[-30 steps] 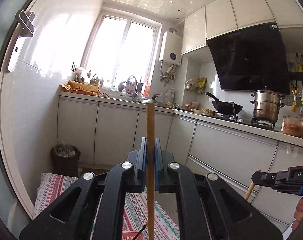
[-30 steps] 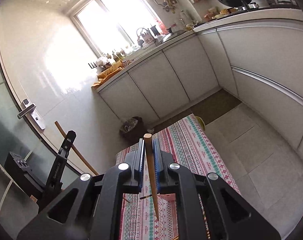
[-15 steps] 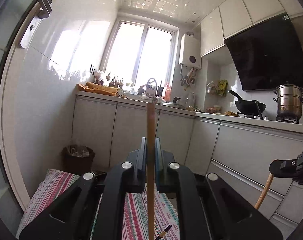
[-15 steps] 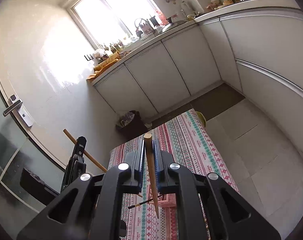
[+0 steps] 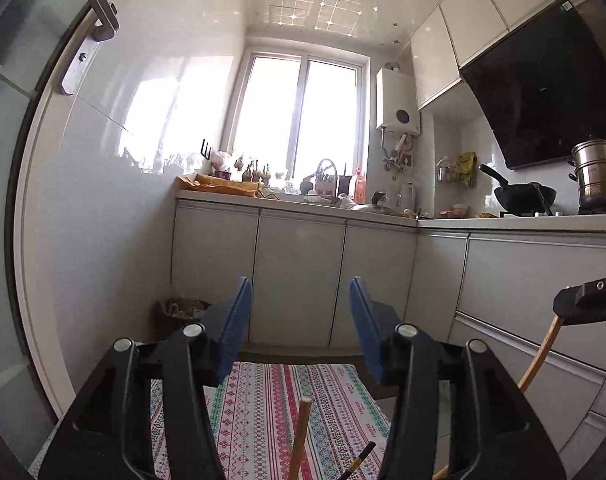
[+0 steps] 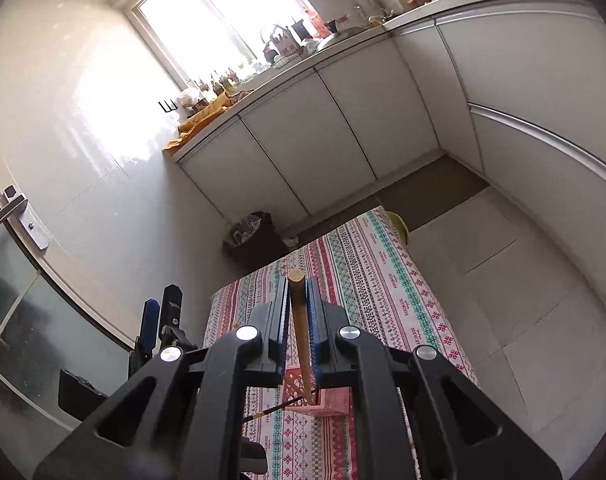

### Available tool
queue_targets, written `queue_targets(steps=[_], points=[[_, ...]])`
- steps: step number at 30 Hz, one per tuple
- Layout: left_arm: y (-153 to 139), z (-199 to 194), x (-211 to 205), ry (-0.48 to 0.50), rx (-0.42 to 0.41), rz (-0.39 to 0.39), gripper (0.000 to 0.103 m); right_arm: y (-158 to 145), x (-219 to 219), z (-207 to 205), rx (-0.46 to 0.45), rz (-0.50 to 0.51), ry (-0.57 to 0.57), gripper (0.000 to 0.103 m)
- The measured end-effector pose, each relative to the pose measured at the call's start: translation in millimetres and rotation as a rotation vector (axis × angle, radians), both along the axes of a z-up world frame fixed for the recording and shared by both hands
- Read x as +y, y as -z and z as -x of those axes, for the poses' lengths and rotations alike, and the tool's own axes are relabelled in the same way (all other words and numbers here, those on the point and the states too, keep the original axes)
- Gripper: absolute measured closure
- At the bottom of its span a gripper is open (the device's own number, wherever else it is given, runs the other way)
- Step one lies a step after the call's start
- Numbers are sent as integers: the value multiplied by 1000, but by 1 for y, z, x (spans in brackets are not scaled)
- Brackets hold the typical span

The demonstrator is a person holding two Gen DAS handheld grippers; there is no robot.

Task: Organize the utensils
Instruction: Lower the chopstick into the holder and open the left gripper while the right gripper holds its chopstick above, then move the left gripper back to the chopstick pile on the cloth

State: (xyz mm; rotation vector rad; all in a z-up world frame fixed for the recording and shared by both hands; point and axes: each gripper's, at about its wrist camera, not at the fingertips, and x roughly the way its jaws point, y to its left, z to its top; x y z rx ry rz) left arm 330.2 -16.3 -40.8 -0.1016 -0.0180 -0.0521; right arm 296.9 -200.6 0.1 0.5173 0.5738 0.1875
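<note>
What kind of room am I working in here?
A home kitchen, by the look of it: a wok and steel pot stand on the stove, under a dark range hood, with white counter cabinets.

Black angular gripper frames with silver round screws, triangular cut-outs and blue ribbed fingers (image 5: 235, 332).

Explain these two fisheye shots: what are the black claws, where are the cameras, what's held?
No robot arm here: a person carries a black two-finger gripper in each hand, with a camera on each looking forward along its fingers.

Left wrist view: the left gripper has its blue-padded jaws opening, nothing between them; a light wooden chopstick stands just below. At the right edge is the right gripper.

Right wrist view: the right gripper is shut on a second wooden chopstick, above a pink slatted plastic basket on a striped patterned tablecloth. A thin dark chopstick leans out of the basket.
</note>
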Motion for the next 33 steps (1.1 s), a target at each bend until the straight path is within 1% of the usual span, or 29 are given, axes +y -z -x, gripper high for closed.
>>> queue_targets(steps=[3,6,9,10,11,14,18,21,23,25,26,28,30,31,32,33], points=[[-20,10,10,3,-15,28,56,-7,5,3,-13,10,-3,93],[-43,27,18,-7,-62,32,54,-15,14,4,-30,29,-6,93],[-64,44,29,-35,-99,44,42,-19,26,2,-57,52,-12,93],[-69,50,34,-53,-105,47,39,-19,31,1,-67,59,-19,93],[-73,55,40,-72,-109,51,39,-20,36,0,-77,70,-22,93],[-77,66,57,-111,-101,65,39,-18,51,-6,-104,103,-31,93],[-74,74,84,-156,-90,114,38,-12,67,-16,-112,146,-35,93],[-68,74,103,-178,-74,159,38,-1,77,-26,-100,168,-48,93],[-63,71,111,-191,-57,169,38,15,85,-36,-55,182,-60,93],[-60,67,116,-202,-37,170,38,35,91,-43,4,185,-58,91],[-59,65,119,-204,-28,175,38,41,95,-44,18,197,-53,87],[-56,63,124,-215,-9,176,38,47,99,-39,9,220,-40,87],[-55,62,126,-219,6,171,38,43,101,-32,-16,229,-22,85],[-53,62,126,-222,13,169,36,39,100,-28,-29,230,-9,82],[-52,62,126,-226,20,167,33,35,99,-23,-43,231,6,72],[-51,63,126,-228,24,166,33,31,98,-16,-65,229,21,64]])
